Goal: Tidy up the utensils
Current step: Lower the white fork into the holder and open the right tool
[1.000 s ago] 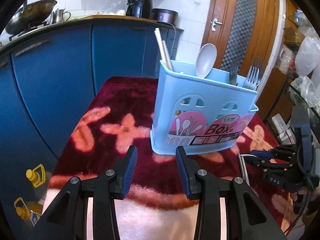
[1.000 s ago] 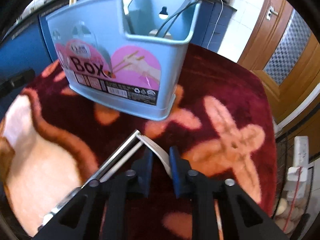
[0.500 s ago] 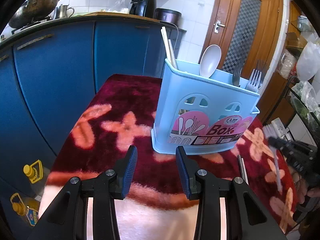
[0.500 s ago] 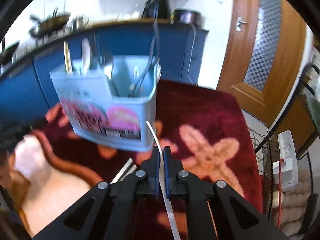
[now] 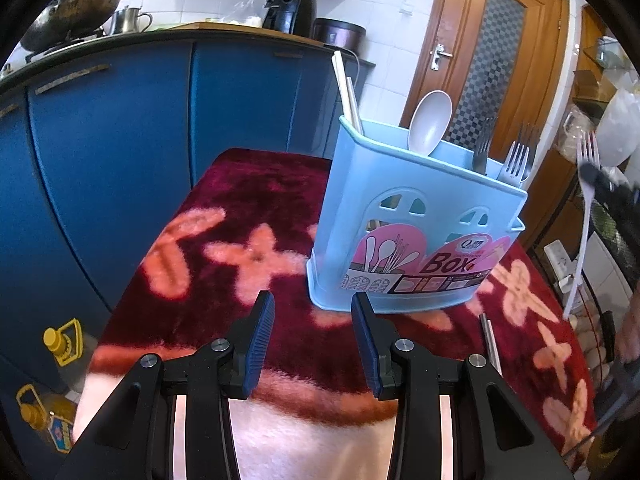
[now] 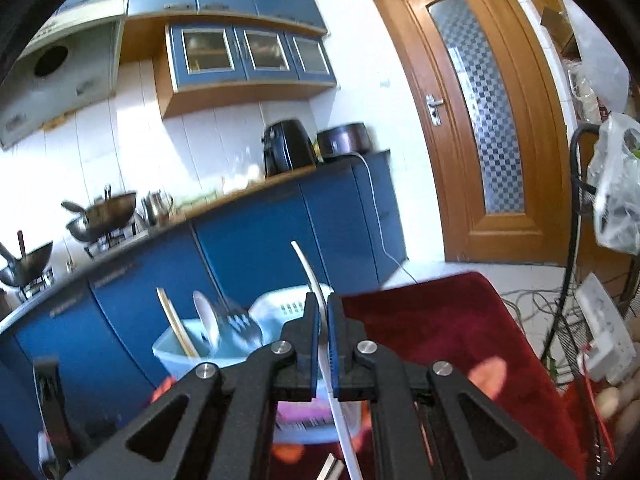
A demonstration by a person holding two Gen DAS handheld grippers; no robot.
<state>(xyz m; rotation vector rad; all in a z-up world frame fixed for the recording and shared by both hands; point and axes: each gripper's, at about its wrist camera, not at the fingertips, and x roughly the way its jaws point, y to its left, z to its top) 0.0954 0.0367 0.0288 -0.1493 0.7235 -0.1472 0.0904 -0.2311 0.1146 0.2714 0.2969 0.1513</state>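
The right claw (image 6: 324, 312) is squeezed tight on a thin white fork (image 6: 316, 284). From the right wrist view you only see the fork's skinny edge, and its lower end runs off the bottom of the picture. From the left wrist view the fork (image 5: 586, 216) is high up on the far right, prongs up, and the right claw (image 5: 596, 176) there is a dark blur.

The left claw (image 5: 314, 336) is spread wide and holds nothing. Just past its tips stands the light blue utensil box (image 5: 404, 232). A grey spoon (image 5: 430, 122), chopsticks (image 5: 346, 92) and forks (image 5: 514, 160) stick out of it.

A shiny metal piece (image 5: 490, 340) lies right of the left claw, partly hidden behind it, so I cannot tell what it is.

Under everything is a fuzzy red cloth (image 5: 240, 216) with pink shapes. Behind are blue cabinets (image 5: 120, 152) and a brown door (image 6: 488, 120).
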